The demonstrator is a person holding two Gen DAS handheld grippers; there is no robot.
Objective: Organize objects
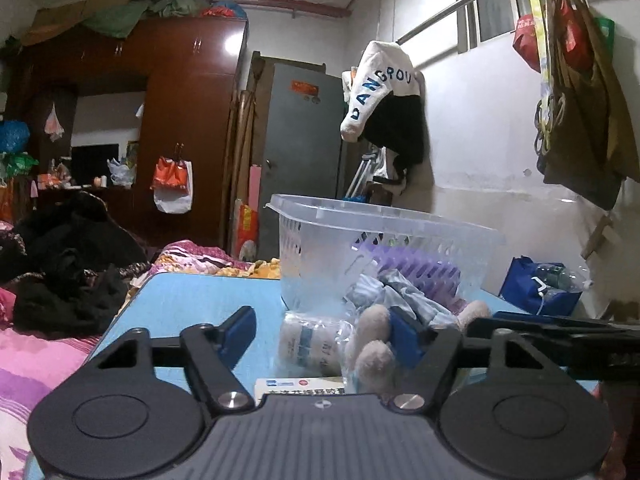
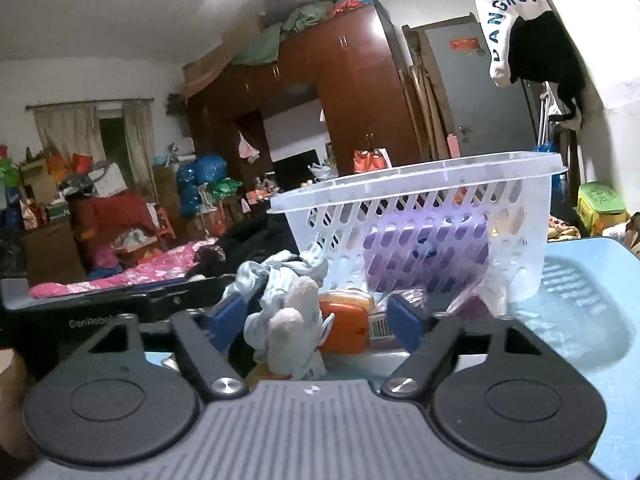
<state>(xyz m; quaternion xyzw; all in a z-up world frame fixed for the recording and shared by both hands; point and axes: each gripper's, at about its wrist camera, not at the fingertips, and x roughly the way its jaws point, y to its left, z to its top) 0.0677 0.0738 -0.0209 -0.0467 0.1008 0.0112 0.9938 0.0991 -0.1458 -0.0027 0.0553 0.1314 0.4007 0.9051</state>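
Two handheld grippers are seen low over a pale blue table (image 1: pixel 176 300), each with its two blue-padded jaws standing apart and clamped on nothing. Between the jaws of the left gripper (image 1: pixel 322 334) lie a clear plastic packet holding a white roll (image 1: pixel 304 344) and two fuzzy white rounded ends of a soft plush item (image 1: pixel 372 344), which are beside the right-hand pad; whether that pad touches them cannot be told. One flat white box with printed text (image 1: pixel 300 386) is seen just below, at the gripper's body. Between the jaws of the right gripper (image 2: pixel 316 320) the same plush item (image 2: pixel 294 320) and one glossy orange packet (image 2: pixel 344 326) are framed, with a barcoded wrapper (image 2: pixel 380 326) by the right-hand pad. Crumpled pale blue cloth (image 2: pixel 272 276) is heaped just behind.

Beyond the pile stands one translucent plastic basket (image 2: pixel 420 184), rectangular, with slotted walls and a broad rim; one slotted purple container (image 2: pixel 420 248) is seen through it. The basket rests on the table, just behind the loose items. One white garment with blue lettering (image 1: pixel 380 88) hangs farther back, and one glossy brown wardrobe (image 1: pixel 188 120) is set against the far wall.
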